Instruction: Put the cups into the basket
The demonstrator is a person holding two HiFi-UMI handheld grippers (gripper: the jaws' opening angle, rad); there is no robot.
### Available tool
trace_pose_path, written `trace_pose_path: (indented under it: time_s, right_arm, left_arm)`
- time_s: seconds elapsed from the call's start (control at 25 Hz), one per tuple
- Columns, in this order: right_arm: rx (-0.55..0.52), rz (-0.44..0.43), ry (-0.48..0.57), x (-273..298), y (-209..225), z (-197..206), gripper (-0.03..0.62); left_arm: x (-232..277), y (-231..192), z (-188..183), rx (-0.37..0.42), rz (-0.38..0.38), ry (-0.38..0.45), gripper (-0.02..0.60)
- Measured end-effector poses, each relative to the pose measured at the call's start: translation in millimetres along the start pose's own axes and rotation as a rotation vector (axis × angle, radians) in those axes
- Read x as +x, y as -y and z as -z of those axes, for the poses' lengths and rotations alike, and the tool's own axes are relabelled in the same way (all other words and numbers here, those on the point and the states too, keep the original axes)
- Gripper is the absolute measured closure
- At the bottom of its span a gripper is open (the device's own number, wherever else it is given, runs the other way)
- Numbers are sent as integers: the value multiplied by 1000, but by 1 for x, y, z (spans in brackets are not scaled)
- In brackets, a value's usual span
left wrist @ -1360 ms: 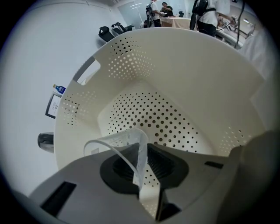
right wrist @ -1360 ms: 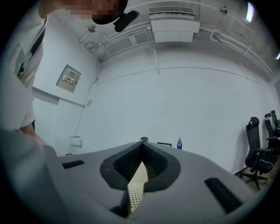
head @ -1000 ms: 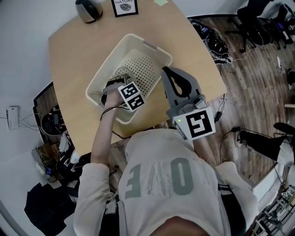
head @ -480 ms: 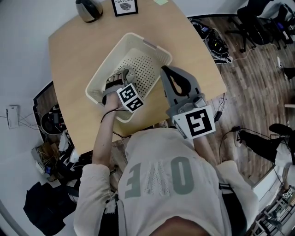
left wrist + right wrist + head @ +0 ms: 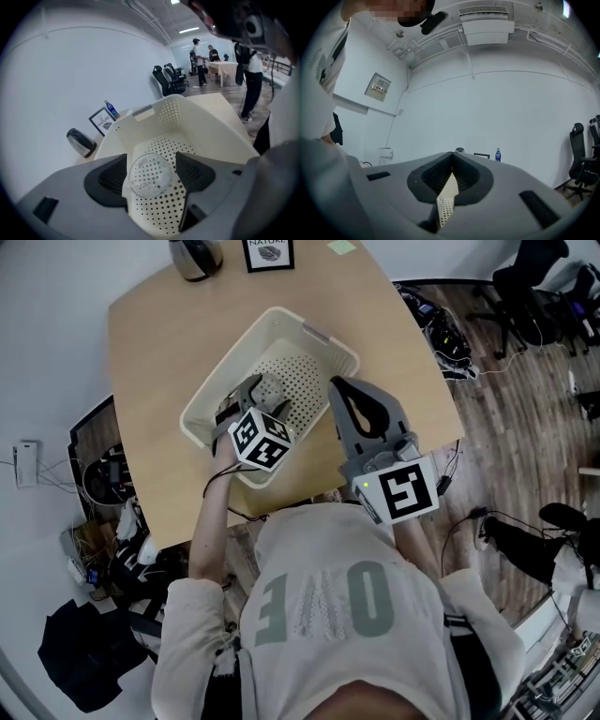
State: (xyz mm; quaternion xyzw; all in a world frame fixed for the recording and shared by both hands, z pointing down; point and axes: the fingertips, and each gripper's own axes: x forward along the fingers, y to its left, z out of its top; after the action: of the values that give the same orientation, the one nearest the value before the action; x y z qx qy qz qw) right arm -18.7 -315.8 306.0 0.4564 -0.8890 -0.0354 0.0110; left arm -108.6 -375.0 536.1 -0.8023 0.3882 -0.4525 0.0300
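Observation:
A white perforated basket (image 5: 309, 334) stands on the wooden table (image 5: 150, 362). My left gripper (image 5: 251, 393) reaches into it from the near side, jaws open wide. A clear plastic cup (image 5: 149, 174) lies on the basket's dotted floor (image 5: 164, 206) between the two dark pads (image 5: 108, 176), which do not press on it. In the head view the cup is hard to make out among the fingers. My right gripper (image 5: 336, 383) hovers just right of the basket, over the table. Its tips (image 5: 452, 154) meet and nothing is between them.
At the table's far edge stand a dark kettle (image 5: 192, 257), a framed sign (image 5: 269, 253) and a green note (image 5: 341, 246). Office chairs (image 5: 525, 277) and cables sit on the floor to the right. People stand far back in the room (image 5: 201, 51).
The left gripper's jaws have spread wide inside the basket and let go of the cup, and its marker cube has tilted. The right gripper has kept still.

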Motion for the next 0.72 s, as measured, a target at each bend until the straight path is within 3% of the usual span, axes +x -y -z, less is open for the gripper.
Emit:
trace_pose_path:
  time_s: [0.12,0.2,0.4,0.44,0.48,0.52,0.6,0.64,0.72]
  right_arm:
    - [-1,-17,6,5,-3,-1,597]
    - [-2,-27,11,8,-6,-3,597]
    - [28,-50,31,12,-11,-7,596]
    - [35,-53,35,14,-12,-8,596]
    - [38,-57,39,16,-14,-9,596]
    - [38,-62,42,18,-16,-10,597]
    - [33,-73,45,21,-19,-13,596]
    - [33,-75,48,22,-21,-15,597]
    - [42,-68,58,23,-22,-18,596]
  left_arm:
    - [-16,-14,-11,-121,-1,68,264]
    - [-34,-22,-28,-279,46,163,264]
    - [-105,-54,-80,-750,249,595,268]
    - [-118,-64,-84,-836,275,695,287]
    - [-130,-77,-83,-920,278,790,346]
    - [-142,-90,-80,-992,246,873,407]
    - [-166,-113,-70,-1045,86,967,511]
    - [-180,-121,-67,-1019,-23,982,557]
    - [-209,-127,-67,-912,-229,988,574]
